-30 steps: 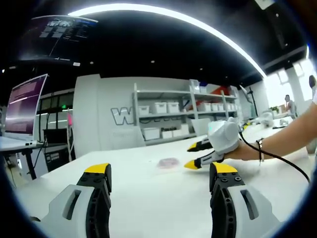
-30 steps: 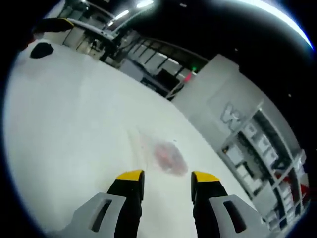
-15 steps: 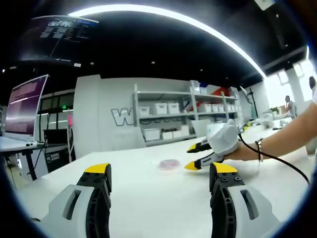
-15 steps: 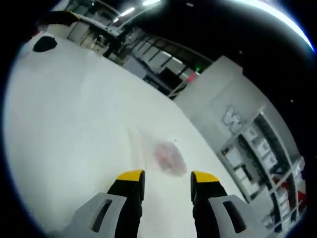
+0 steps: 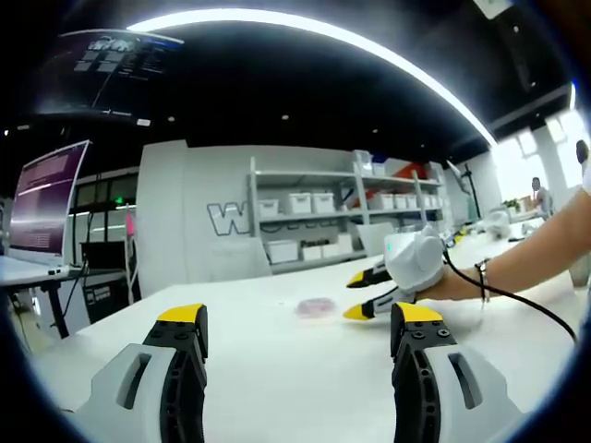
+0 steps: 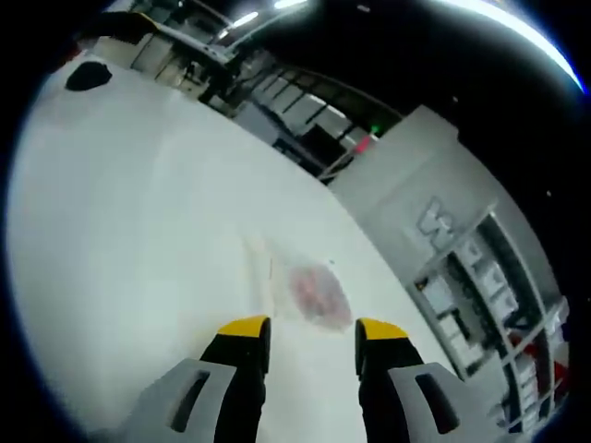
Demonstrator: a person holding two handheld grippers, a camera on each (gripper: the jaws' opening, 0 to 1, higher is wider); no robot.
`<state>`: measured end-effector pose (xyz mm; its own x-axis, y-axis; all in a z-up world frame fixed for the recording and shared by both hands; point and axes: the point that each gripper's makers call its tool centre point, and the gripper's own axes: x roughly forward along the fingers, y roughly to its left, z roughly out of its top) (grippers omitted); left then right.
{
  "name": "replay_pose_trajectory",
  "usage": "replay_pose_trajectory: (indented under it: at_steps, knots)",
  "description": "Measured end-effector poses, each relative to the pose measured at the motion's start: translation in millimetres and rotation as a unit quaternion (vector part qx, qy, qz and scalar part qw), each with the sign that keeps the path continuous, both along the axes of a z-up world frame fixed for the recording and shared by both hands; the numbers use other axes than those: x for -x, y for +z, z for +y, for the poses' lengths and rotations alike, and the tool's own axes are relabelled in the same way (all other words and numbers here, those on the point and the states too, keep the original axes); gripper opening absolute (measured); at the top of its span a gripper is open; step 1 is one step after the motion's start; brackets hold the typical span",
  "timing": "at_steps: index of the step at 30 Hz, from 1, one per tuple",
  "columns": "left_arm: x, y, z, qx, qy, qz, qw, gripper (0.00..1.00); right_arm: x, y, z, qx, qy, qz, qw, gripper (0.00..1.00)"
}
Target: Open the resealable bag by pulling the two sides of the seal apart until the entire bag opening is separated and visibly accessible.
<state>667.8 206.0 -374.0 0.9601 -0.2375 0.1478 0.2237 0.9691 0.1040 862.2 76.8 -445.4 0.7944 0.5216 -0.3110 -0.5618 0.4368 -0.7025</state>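
Note:
A clear resealable bag [image 6: 305, 291] with something pink inside lies flat on the white table [image 6: 129, 231]. In the left gripper view the bag [image 5: 316, 306] is a small pink patch farther out on the tabletop. My right gripper [image 6: 312, 330] is open, its yellow-tipped jaws just short of the bag's near edge. It comes into the left gripper view from the right as a white body with yellow tips [image 5: 365, 295], held by a hand, beside the bag. My left gripper [image 5: 300, 323] is open, well back from the bag, with nothing between its jaws.
White shelves [image 5: 314, 221] with storage boxes stand behind the table. A monitor [image 5: 42, 198] stands at the left on a desk. A dark object [image 6: 90, 76] lies at the table's far corner. A black cable [image 5: 517, 300] trails from the right gripper across the table.
The right gripper has crept slightly closer to the bag and tilted a little. The left gripper has stayed still.

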Motion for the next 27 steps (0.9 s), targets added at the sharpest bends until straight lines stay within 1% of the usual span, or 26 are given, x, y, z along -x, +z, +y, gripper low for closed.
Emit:
replay_pose_trajectory:
  at_steps: [14, 19, 23, 27]
  knots:
    - [0.0, -0.6, 0.0, -0.001, 0.000, 0.001, 1.0000, 0.81, 3.9, -1.7, 3.5, 0.011, 0.006, -0.008, 0.9999, 0.33]
    - [0.3, 0.3, 0.1, -0.001, 0.001, 0.001, 1.0000, 0.81, 0.1, -2.2, 4.5, 0.015, 0.008, -0.011, 0.9998, 0.32]
    - [1.2, 1.8, 0.6, 0.000, 0.002, -0.001, 1.0000, 0.81, -2.0, -4.1, 4.3, 0.015, 0.007, -0.007, 0.9998, 0.31]
    - [1.8, 3.3, 0.9, -0.001, 0.002, -0.002, 1.0000, 0.81, -3.3, -2.4, 4.0, 0.016, 0.007, -0.010, 0.9998, 0.30]
